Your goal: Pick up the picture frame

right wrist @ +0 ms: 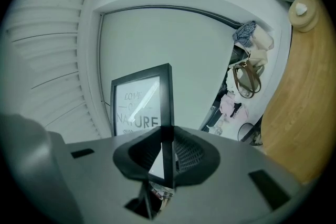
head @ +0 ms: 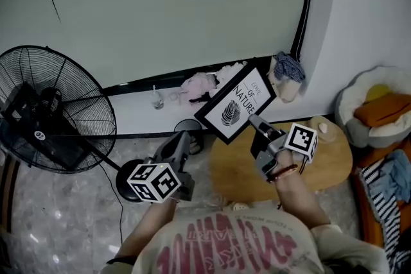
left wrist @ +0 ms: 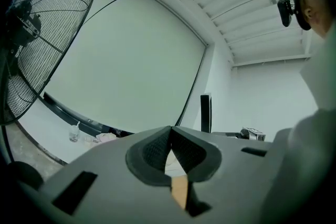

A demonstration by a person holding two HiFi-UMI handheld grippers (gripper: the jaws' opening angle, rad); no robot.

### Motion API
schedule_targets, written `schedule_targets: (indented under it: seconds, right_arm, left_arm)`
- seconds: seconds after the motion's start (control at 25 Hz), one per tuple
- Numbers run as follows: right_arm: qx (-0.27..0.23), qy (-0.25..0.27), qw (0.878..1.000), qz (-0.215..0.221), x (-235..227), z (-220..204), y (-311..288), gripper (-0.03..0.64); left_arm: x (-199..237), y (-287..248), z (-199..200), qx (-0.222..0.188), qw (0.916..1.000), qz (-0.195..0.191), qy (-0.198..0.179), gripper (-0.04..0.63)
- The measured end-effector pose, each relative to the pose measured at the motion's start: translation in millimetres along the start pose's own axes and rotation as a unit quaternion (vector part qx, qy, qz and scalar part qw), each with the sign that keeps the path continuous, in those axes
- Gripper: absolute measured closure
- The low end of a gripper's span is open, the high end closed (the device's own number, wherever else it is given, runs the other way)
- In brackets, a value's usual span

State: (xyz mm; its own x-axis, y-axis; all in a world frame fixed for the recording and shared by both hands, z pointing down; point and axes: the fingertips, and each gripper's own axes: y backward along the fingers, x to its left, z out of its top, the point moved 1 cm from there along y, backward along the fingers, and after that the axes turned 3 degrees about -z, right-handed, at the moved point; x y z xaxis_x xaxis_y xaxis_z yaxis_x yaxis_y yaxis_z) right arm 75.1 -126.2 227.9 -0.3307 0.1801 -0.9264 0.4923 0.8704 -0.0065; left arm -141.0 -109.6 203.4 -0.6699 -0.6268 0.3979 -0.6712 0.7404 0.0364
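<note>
The black picture frame (head: 236,101) holds a white print with a leaf and lettering. It hangs tilted in the air above the round wooden table (head: 327,167). My right gripper (head: 253,120) is shut on the frame's lower right edge. In the right gripper view the frame (right wrist: 140,105) stands upright with its dark edge pinched between the pads (right wrist: 181,150). My left gripper (head: 185,137) hovers to the left of the frame, apart from it, jaws together and holding nothing. In the left gripper view the frame (left wrist: 206,112) shows edge-on beyond the shut fingertips.
A big black floor fan (head: 58,109) stands at the left. Clothes (head: 204,84) and a bag (head: 287,76) lie on the ledge under the large window. A cushioned pet bed (head: 377,106) sits at the right. A small wooden knob (head: 321,128) rests on the table.
</note>
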Motion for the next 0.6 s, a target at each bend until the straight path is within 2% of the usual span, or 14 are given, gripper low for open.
schedule_targets:
  seconds: [0.28,0.6]
  right_arm:
    - [-0.014,0.005,1.0,-0.012,-2.4,-37.3,17.8,0.538]
    - [-0.025,-0.002,0.999,-0.031,-8.0,-59.4,41.6,0.538]
  left_arm:
    - [5.7,31.2,-14.9,0.001,0.9998,-0.018,0.009,0.592]
    - [1.0,48.2,-29.8,0.017,0.9992,-0.03,0.019,0.592]
